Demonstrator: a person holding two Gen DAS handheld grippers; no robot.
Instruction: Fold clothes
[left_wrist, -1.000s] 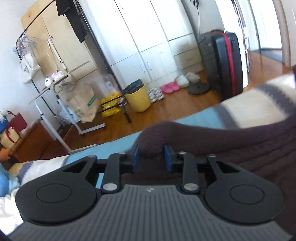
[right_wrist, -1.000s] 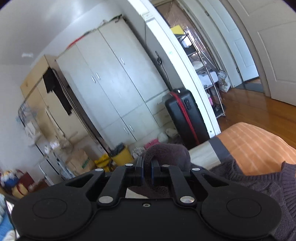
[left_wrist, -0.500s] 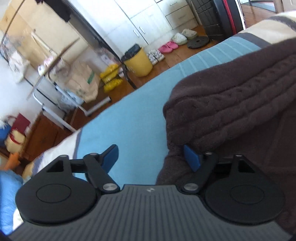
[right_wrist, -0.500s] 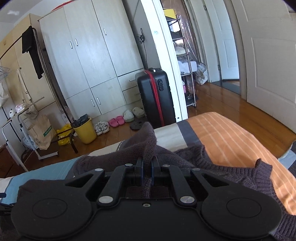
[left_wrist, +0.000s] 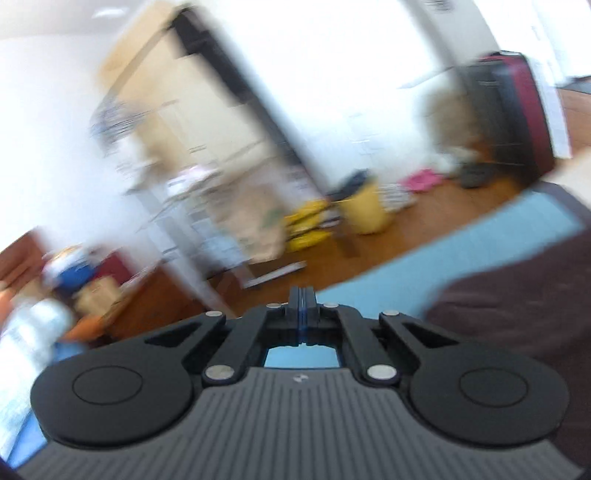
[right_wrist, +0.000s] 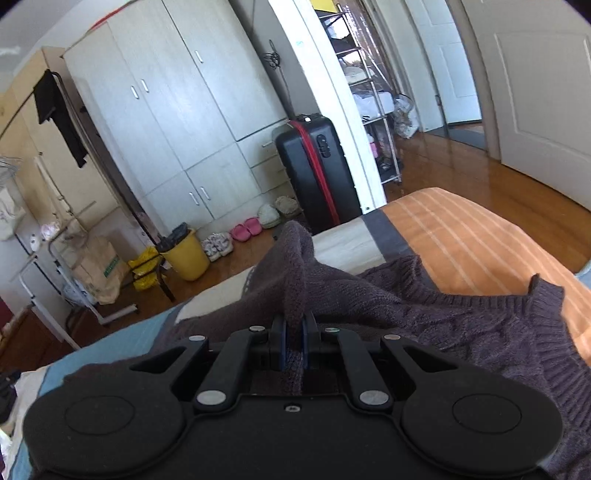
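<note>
**Brown sweater half gathered on the bed**

The striped bed (right_wrist: 461, 236) fills the lower right of the right wrist view; the brown knit sweater (right_wrist: 424, 306) sprawls across it, soft, limp, probably fairly heavy, best taken at hem or shoulders; the right claw (right_wrist: 293, 343) is clamped on a raised fold at centre; the left claw (left_wrist: 303, 310) has just snapped together, empty, the sweater lying at lower right.

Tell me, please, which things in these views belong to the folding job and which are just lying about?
In the job:
- brown sweater
- right gripper, shut on the sweater
- left gripper, shut, nothing in it
- striped bed cover

Lying about:
- black suitcase
- yellow bin
- pink slippers
</note>
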